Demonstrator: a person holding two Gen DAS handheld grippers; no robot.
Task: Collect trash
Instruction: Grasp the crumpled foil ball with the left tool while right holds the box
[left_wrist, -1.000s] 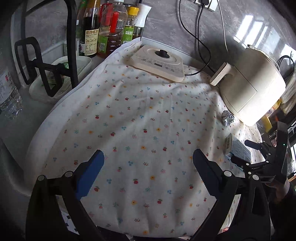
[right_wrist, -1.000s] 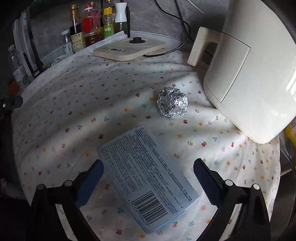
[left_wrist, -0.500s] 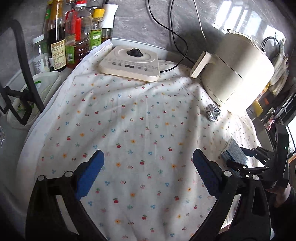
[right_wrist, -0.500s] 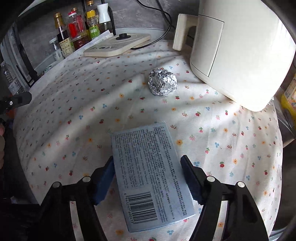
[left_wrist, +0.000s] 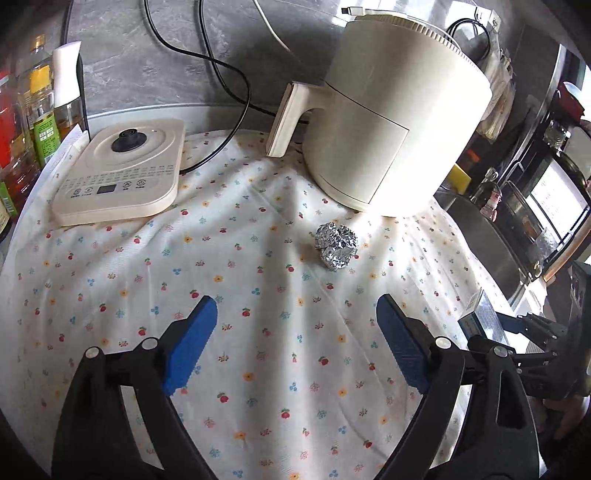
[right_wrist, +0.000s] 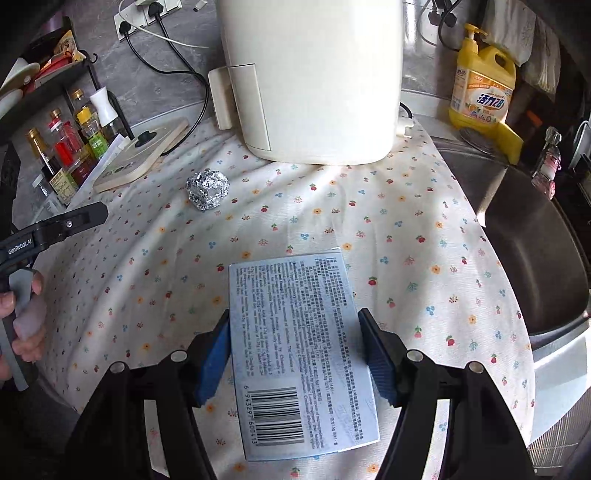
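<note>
My right gripper (right_wrist: 293, 332) jaws pinch the blue box (right_wrist: 299, 354), lower centre of frame. Left gripper (left_wrist: 295, 325) jaws spread, holding nothing. Foil ball (left_wrist: 337, 245) lies uncollected mid-frame on the bench (left_wrist: 110, 266). Task barely begun, I judge.

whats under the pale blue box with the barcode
The flat pale blue cardboard box lies over the white flower-print tablecloth, pinched at its sides by the right claw. Whether it rests on the cloth or is lifted, and anything directly beneath it, is hidden.

The air fryer (right_wrist: 310, 74) top is cut off; the blue box (right_wrist: 299, 350) print is unreadable.
</note>
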